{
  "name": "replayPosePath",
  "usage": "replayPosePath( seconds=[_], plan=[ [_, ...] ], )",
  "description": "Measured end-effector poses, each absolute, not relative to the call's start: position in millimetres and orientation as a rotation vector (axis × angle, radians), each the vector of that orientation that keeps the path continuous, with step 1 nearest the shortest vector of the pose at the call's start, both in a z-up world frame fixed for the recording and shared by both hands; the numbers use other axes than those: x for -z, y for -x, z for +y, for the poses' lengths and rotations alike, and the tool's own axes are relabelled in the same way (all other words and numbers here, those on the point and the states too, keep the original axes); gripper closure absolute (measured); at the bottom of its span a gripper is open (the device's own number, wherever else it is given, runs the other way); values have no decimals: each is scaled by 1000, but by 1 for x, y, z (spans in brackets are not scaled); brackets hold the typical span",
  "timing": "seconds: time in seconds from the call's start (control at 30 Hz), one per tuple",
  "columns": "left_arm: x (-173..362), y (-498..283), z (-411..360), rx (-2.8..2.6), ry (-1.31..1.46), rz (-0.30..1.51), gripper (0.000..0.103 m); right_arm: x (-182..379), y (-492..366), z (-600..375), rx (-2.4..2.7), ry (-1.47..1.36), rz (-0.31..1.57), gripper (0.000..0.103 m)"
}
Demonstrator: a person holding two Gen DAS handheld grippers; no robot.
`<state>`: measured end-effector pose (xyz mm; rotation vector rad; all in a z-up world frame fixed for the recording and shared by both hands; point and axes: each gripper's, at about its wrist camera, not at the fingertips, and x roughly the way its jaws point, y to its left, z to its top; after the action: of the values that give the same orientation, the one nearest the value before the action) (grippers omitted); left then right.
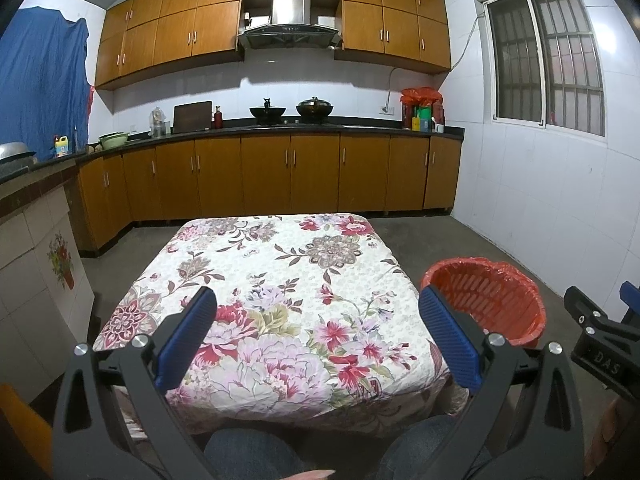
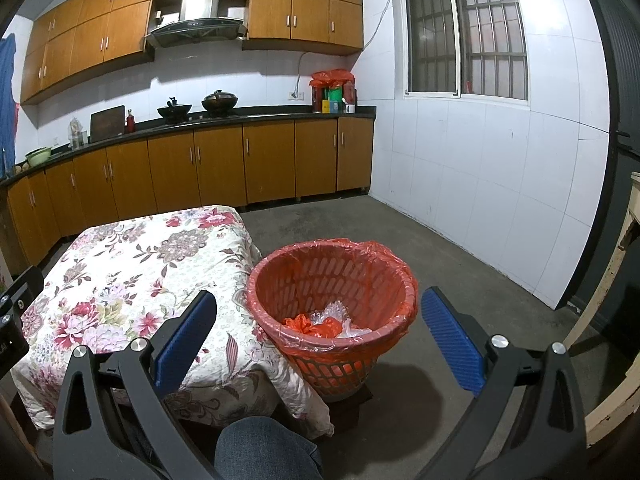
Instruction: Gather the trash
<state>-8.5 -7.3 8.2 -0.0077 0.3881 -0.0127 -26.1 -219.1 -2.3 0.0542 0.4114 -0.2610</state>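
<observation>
Blue-padded fingers (image 1: pixel 188 336) of the left gripper (image 1: pixel 316 336) are standing wide apart with nothing between them, hovering over the near edge of a worktop (image 1: pixel 280 272) that is wearing a floral cloth. Across in the right wrist view, the right gripper (image 2: pixel 320 340) is likewise holding its fingers (image 2: pixel 450 344) spread and bare, framing a red basket (image 2: pixel 332 304) that is sitting low, just beside the worktop's right corner (image 2: pixel 240 240). From the left gripper, the basket (image 1: pixel 486 300) is lying at about 2 o'clock, partly behind its right finger.

A red plastic liner (image 2: pixel 372 252) is draping over the basket's rim, and the collected trash is lying at the bottom: a crumpled red bag (image 2: pixel 308 326) touching a wad of clear wrap (image 2: pixel 340 316). The basket appears to be resting on a dark low stand (image 2: pixel 352 400) on the concrete floor (image 2: pixel 440 248).

Denim-clad knees (image 1: pixel 248 456) of the seated operator are showing at 6 o'clock. Beyond the worktop, at 12 o'clock, two dark woks (image 1: pixel 267 112) are sitting on a stove along a dark counter above wooden cabinets (image 1: pixel 264 176), and a barred window (image 1: pixel 548 64) is filling the right wall.
</observation>
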Motion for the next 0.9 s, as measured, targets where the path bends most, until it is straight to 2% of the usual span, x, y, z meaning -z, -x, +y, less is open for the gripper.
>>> replayPosePath(
  seconds=[0.9],
  plan=[
    [-1,7,-6,7,4,394,4,11,23,-219,261,-54,422,2]
  ],
)
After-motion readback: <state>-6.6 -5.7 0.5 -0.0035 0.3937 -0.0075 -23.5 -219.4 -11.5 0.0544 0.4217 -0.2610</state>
